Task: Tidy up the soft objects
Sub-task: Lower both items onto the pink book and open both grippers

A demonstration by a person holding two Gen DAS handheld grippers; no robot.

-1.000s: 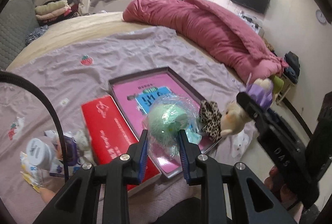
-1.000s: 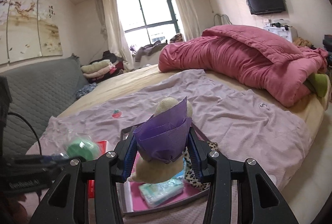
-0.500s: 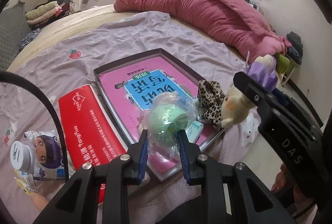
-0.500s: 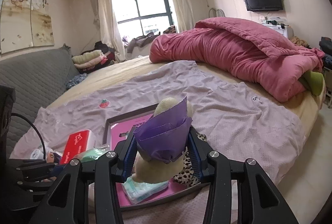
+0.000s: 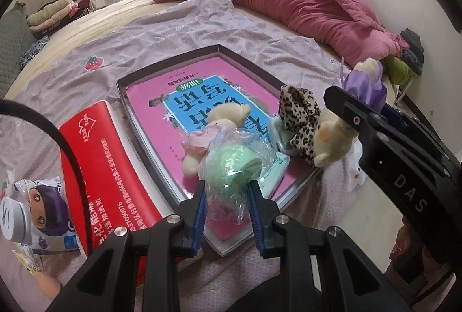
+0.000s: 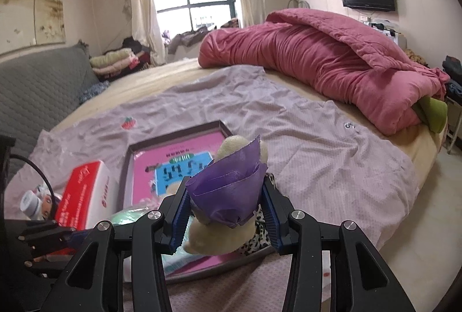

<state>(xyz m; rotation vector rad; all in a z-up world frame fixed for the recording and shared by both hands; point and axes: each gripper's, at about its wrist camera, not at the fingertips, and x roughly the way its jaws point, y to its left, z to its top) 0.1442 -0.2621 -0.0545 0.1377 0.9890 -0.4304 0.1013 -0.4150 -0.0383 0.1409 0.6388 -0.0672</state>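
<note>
My left gripper (image 5: 228,186) is shut on a pale green soft ball in crinkly clear wrap (image 5: 235,164), held low over the near corner of a shallow dark tray (image 5: 219,48) that holds a pink and blue book. My right gripper (image 6: 226,195) is shut on a cream plush toy in purple wrapping (image 6: 231,188), hanging by the tray's right edge. In the tray lie a cream and pink plush (image 5: 228,115), a leopard-print soft item (image 5: 300,110) and a teal tissue pack (image 5: 278,164).
A red carton (image 5: 98,156) lies left of the tray on the lilac sheet (image 5: 179,26). A doll-print packet with a white cap (image 5: 43,208) sits at the near left. A rolled pink quilt (image 6: 317,61) fills the bed's far right. The bed edge and floor (image 6: 427,196) are on the right.
Both grippers have sunk toward the tray with their toys still held. The cream and pink plush in the tray has come into sight behind the green ball.
</note>
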